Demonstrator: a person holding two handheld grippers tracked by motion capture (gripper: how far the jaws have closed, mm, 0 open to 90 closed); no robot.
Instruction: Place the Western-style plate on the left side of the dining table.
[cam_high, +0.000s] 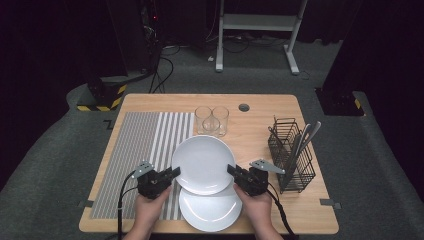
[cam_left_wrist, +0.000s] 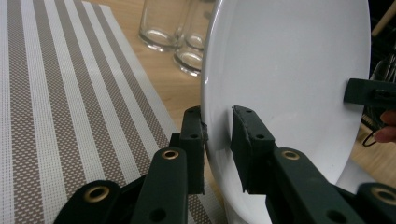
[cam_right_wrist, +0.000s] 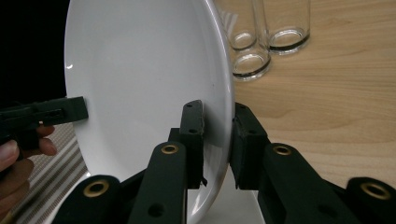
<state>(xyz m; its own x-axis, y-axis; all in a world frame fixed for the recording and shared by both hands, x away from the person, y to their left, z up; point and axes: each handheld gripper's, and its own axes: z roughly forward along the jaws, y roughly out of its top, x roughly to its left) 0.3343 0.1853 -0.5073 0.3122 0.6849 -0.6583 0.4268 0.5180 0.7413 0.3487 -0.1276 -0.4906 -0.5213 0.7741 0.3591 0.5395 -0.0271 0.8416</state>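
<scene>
Upper white plate (cam_high: 202, 162) sits raised over the lower plate (cam_high: 210, 210) at the near middle of the surface (cam_high: 260, 145), pinched at both side rims. Your left claw (cam_high: 172, 173) is clamped on its left rim, your right claw (cam_high: 232, 170) on its right rim; the pads straddle the edge in both gripper views. Likely rigid glazed ceramic: moderately heavy, slick, chips easily. Keep holding at opposite rim edges and keep it level, since a shallow bite on the rim could slip. Striped placemat (cam_high: 145, 150) lies to the left, two glasses (cam_high: 212, 120) behind, wire cutlery basket (cam_high: 292, 155) to the right.
</scene>
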